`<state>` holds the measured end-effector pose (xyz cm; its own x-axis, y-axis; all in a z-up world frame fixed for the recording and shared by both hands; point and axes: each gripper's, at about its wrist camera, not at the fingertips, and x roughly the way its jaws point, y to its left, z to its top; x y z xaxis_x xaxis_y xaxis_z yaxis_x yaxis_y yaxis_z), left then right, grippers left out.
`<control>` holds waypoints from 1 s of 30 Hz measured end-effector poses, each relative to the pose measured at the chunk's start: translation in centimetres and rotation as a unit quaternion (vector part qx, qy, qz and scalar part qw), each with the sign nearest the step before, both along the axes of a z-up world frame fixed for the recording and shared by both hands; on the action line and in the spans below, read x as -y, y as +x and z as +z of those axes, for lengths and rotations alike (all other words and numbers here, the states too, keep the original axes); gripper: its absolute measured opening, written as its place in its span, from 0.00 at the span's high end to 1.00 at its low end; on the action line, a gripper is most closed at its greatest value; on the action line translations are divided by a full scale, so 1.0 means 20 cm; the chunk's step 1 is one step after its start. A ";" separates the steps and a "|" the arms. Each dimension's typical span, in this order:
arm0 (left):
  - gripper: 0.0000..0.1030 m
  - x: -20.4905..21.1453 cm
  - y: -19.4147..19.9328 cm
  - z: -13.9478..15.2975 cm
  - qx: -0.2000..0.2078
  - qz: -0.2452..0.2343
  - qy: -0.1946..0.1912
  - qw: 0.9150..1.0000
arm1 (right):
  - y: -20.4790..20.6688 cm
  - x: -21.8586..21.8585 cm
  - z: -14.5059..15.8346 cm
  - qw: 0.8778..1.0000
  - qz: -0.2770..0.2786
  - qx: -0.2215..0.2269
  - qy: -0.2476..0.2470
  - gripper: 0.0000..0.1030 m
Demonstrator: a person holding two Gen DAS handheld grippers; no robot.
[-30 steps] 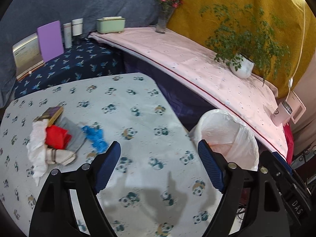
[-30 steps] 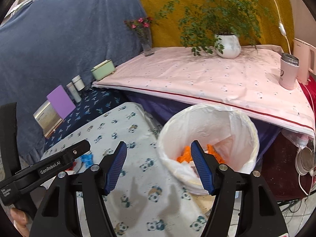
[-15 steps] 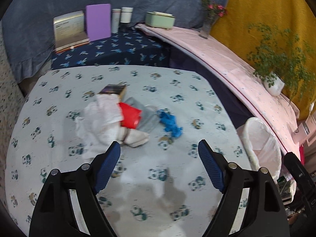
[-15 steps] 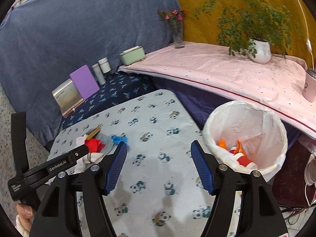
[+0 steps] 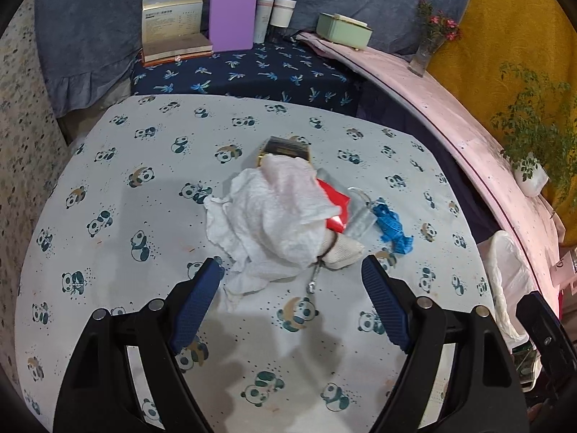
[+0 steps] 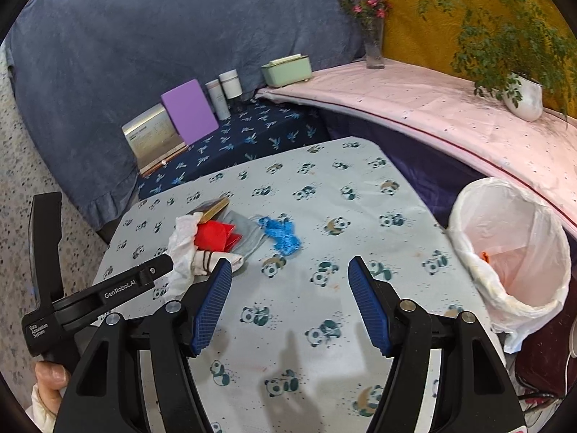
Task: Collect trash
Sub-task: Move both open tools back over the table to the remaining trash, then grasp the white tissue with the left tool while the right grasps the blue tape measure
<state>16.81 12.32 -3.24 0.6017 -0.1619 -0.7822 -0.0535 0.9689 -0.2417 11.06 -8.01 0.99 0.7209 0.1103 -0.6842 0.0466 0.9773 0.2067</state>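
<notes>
A table (image 5: 119, 195) in a panda-print cloth carries a heap of trash near its middle. Beside its right edge stands a white-lined bin (image 6: 512, 249). In the heap, a crumpled white tissue (image 5: 277, 213) covers a red wrapper (image 5: 337, 204), with a blue scrap (image 5: 391, 225) just right. The left gripper (image 5: 290, 306) hangs before the tissue, jaws apart and empty; the right gripper (image 6: 290, 303) is likewise apart, empty.

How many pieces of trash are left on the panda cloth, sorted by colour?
White: 2, crumpled tissue and tied cloth bundle
Red: 1, red wrapper
Blue: 1, blue scrap
Grey: 1, grey pouch
Dark with gold edge: 1, small box
Total: 6 visible; the tissue may hide more.
</notes>
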 end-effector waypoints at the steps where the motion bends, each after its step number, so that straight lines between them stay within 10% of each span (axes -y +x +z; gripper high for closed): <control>1: 0.26 -0.01 0.01 -0.01 -0.003 0.000 -0.001 1.000 | 0.02 -0.02 -0.02 1.000 0.003 -0.004 0.000 0.37; 14: 0.46 -0.06 0.18 -0.15 -0.037 -0.001 -0.024 0.999 | 0.17 -0.09 -0.16 0.999 0.017 -0.035 0.001 0.37; 21: 0.96 -0.04 0.23 -0.15 -0.041 -0.031 -0.033 0.998 | 0.25 -0.11 -0.23 0.999 0.021 -0.049 -0.001 0.37; 30: 0.97 -0.13 0.19 0.05 0.008 -0.015 -0.040 0.999 | 0.39 -0.14 -0.30 0.998 0.027 -0.059 -0.001 0.38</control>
<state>20.55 14.91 -2.34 0.6073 -0.2413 -0.7569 -0.0207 0.9476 -0.3187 18.87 -5.28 -5.08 0.6284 0.1456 -0.7641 0.0181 0.9793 0.2015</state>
